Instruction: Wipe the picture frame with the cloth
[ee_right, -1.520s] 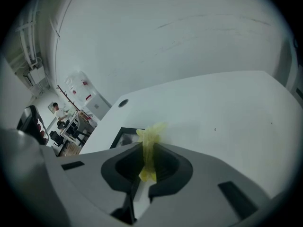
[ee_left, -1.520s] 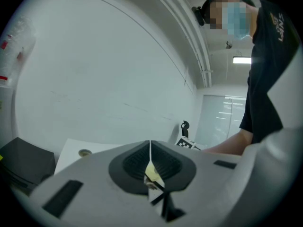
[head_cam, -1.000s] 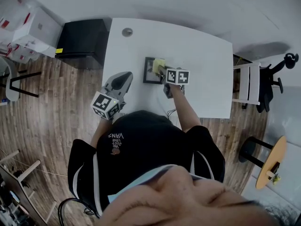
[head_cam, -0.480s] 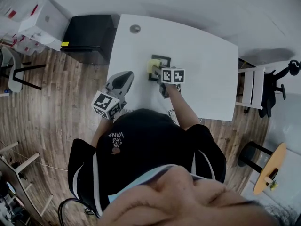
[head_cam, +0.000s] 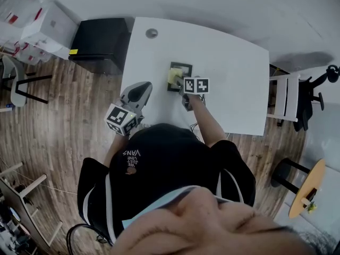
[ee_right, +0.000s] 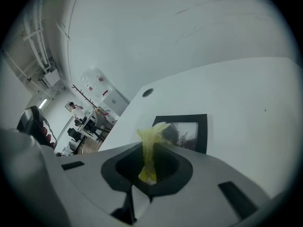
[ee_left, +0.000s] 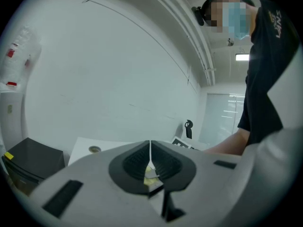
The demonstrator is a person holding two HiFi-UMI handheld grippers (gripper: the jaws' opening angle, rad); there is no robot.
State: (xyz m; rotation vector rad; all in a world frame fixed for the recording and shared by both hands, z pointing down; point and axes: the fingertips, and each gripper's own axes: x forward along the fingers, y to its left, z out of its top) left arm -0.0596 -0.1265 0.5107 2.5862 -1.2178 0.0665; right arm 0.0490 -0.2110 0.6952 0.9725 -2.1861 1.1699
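Note:
A black picture frame [head_cam: 183,74] lies flat on the white table [head_cam: 228,68]; the right gripper view shows it as a dark frame [ee_right: 189,129] just beyond the jaws. My right gripper [head_cam: 183,83] is shut on a yellow cloth [head_cam: 173,76], which rests over the frame's left edge. In the right gripper view the cloth [ee_right: 149,138] stands up bunched between the jaws of my right gripper [ee_right: 150,148]. My left gripper [head_cam: 136,95] hovers at the table's near left edge, apart from the frame. Its jaws are shut with nothing gripped [ee_left: 150,148].
A black cabinet [head_cam: 101,44] stands against the table's left side. A round grommet [head_cam: 152,33] sits in the table's far left corner. A white chair [head_cam: 287,102] is at the right edge. Boxes [head_cam: 37,28] are stacked at the far left on the wooden floor.
The right gripper has dragged the cloth from the frame's upper right over to its left edge. The left gripper has stayed where it was.

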